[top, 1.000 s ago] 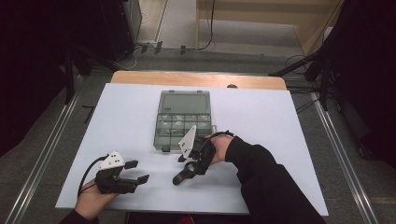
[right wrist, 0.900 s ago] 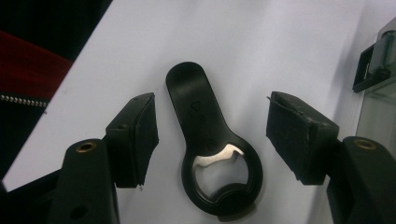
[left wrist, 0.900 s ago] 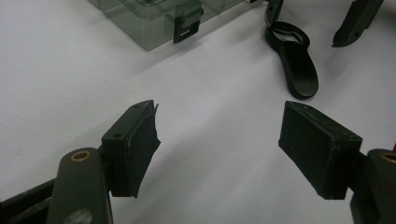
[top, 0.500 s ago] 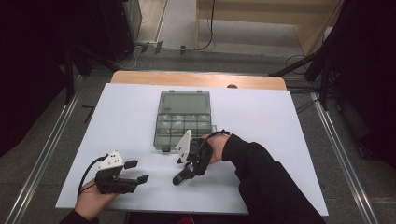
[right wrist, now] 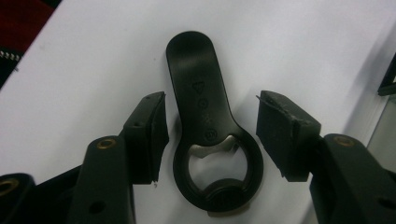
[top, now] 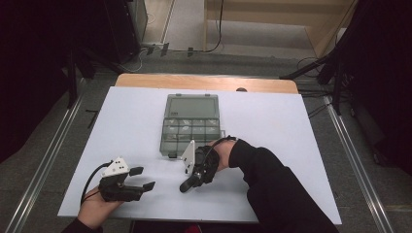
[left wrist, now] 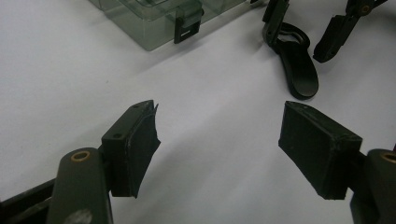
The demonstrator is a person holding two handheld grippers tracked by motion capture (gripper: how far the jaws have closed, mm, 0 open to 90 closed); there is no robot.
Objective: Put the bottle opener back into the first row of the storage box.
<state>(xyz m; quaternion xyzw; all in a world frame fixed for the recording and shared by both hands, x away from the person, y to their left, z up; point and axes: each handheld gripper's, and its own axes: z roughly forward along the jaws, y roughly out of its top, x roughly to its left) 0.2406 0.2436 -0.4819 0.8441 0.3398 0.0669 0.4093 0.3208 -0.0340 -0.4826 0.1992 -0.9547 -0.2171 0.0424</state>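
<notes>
Since a second ago the right gripper [top: 190,175] is hardly shifting — it is hanging over the same patch of white table [top: 291,145] just in front of the clear compartment box [top: 190,125], while the left gripper [top: 138,178] is staying put near the table's front left edge.

In the right gripper view the right gripper's jaws are standing wide apart, released, with the black bottle opener [right wrist: 208,126] lying flat on the table between them — neither pad is touching it. The opener's ring end with its metal lip is lying toward the camera, its handle pointing away.

In the left gripper view the left gripper [left wrist: 219,144] is also gaping open over bare table, grasping nothing; the bottle opener [left wrist: 294,65] and a corner of the box [left wrist: 159,23] are lying farther off.
</notes>
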